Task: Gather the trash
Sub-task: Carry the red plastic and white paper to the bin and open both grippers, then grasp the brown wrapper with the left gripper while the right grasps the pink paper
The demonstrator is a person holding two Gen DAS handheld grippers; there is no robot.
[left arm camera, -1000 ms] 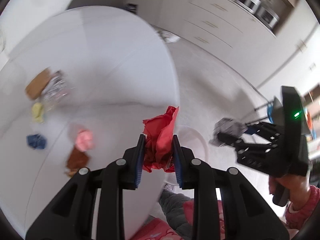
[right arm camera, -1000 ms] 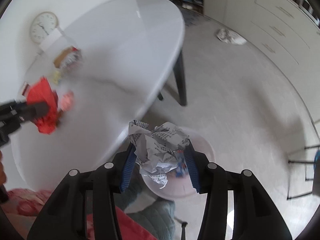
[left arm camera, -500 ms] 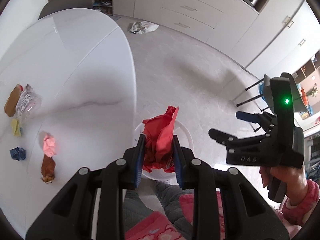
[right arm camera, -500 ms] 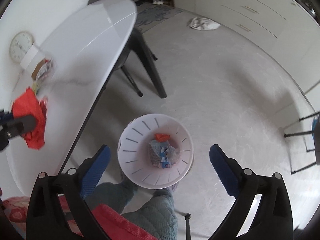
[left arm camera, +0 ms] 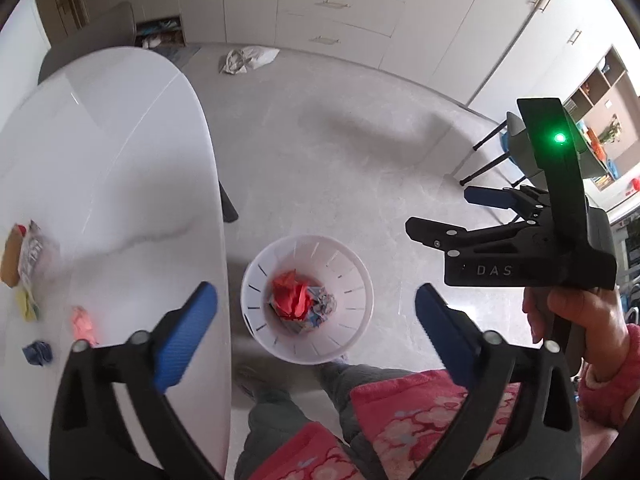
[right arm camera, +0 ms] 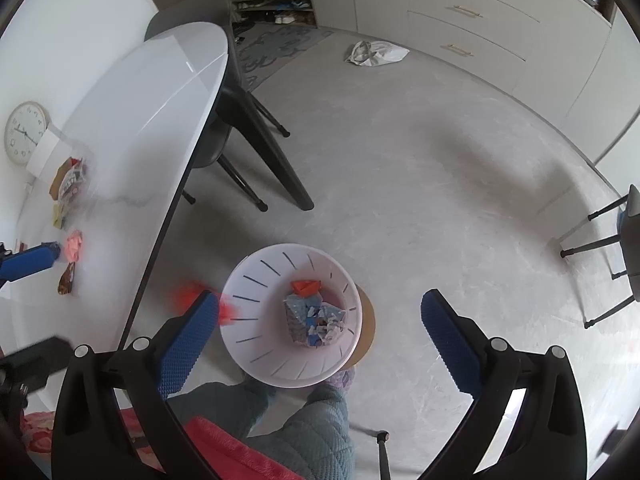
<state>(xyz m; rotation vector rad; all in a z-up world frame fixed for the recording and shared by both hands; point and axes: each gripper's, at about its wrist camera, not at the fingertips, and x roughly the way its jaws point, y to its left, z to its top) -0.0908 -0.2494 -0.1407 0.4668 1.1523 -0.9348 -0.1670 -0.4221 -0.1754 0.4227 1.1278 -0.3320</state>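
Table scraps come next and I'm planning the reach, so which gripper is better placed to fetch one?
Probably the left. The left gripper is open and sits beside the table, near the pink scrap and blue scrap. The right gripper, also open, hangs over the bin, farther away.

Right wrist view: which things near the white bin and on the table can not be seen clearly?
- Red blur beside the white bin: motion-smeared, partly behind a blue pad; inside or outside the rim, unclear.
- Table scraps: blurred near the left edge; printing unreadable.
- Left gripper: cut off by the edge.
- Brown disc under the bin: mostly hidden.
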